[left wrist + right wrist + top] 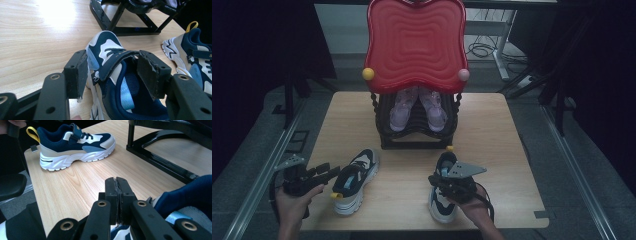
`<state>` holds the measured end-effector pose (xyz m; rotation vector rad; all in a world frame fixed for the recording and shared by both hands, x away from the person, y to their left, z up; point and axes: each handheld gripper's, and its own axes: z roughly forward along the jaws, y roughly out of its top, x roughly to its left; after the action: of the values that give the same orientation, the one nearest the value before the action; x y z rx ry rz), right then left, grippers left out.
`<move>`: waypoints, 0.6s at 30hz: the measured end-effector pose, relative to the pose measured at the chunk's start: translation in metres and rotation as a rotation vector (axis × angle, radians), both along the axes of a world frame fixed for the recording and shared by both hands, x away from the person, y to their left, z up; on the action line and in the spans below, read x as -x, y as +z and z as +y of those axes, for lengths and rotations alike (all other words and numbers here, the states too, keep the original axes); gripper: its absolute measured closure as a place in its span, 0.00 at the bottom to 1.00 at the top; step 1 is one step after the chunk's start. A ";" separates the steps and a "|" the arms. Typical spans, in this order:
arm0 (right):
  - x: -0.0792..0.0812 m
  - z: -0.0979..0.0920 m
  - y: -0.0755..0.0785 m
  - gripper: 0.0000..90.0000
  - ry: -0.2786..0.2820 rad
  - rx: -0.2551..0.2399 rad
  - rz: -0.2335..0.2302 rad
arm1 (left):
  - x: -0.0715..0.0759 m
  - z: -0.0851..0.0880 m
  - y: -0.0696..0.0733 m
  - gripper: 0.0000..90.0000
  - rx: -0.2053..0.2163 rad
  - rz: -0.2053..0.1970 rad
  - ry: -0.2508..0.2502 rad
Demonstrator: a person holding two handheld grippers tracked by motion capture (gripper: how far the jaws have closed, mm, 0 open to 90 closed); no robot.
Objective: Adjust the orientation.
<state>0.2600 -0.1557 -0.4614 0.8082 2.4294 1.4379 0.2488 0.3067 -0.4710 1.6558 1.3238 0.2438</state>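
Navy-and-white trainers with yellow heel loops lie on the wooden bench [492, 125]. The left trainer [110, 75] is straddled by the left gripper's [112, 72] fingers, held apart at its strap. The right gripper's [116, 195] fingers are pressed together over the right trainer [185, 197], mostly cut off. Small logos are unreadable. A black rack [417, 140] under a red tray [414, 42] is seen behind.

Black rack [417, 137]: stands on wooden table [492, 130], far middle. Red wavy panel [415, 42] on top of rack, tilted toward camera. Yellow ball [368, 74] at panel's lower left corner, pink ball [463, 75] at lower right. Inside rack, under panel: pair of pale purple shoes [417, 110], possibly glittered, dim light. Behind rack, right: white desk leg [501, 45], dark cables [482, 50] on floor.
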 end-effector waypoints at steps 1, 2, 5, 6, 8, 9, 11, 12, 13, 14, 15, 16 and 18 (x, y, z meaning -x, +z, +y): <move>0.001 -0.001 0.000 0.98 -0.001 0.000 0.002 | 0.000 0.000 0.000 0.46 0.000 0.000 -0.001; 0.001 -0.001 -0.001 0.98 -0.003 0.001 0.003 | 0.000 0.000 0.000 0.46 0.000 0.000 -0.002; 0.002 -0.004 -0.002 0.98 -0.009 0.005 0.004 | 0.002 0.000 0.001 0.46 0.001 -0.002 -0.002; 0.003 -0.006 -0.002 0.98 -0.013 0.009 0.004 | 0.003 0.000 0.001 0.46 0.005 -0.001 -0.002; 0.003 -0.010 -0.002 0.98 -0.021 0.008 0.004 | 0.003 0.000 0.002 0.46 0.002 -0.006 -0.002; 0.003 -0.013 -0.001 0.98 -0.025 0.008 0.004 | 0.004 0.000 0.002 0.46 0.004 -0.006 -0.002; 0.004 -0.017 -0.001 0.98 -0.037 0.007 0.001 | 0.003 0.001 0.002 0.46 0.006 -0.006 -0.001; 0.004 -0.018 0.000 0.98 -0.040 0.006 0.003 | 0.003 0.001 0.002 0.46 0.007 -0.005 -0.001; 0.004 -0.019 -0.001 0.98 -0.042 0.001 0.002 | 0.003 0.000 0.002 0.46 0.005 -0.003 -0.003; 0.006 -0.019 -0.001 0.98 -0.042 0.006 0.003 | 0.002 0.000 0.001 0.46 0.007 -0.001 -0.006; 0.007 -0.019 -0.002 0.98 -0.041 0.006 0.005 | 0.002 -0.001 0.001 0.46 0.005 -0.002 -0.008; 0.008 -0.018 -0.002 0.98 -0.039 0.010 0.007 | 0.002 -0.002 0.001 0.46 0.004 -0.002 -0.011; 0.010 -0.016 -0.003 0.98 -0.034 0.018 0.008 | 0.002 -0.002 0.001 0.46 0.005 -0.001 -0.015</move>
<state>0.2503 -0.1718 -0.4649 0.8483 2.4186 1.4016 0.2470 0.3044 -0.4698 1.6610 1.3095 0.2320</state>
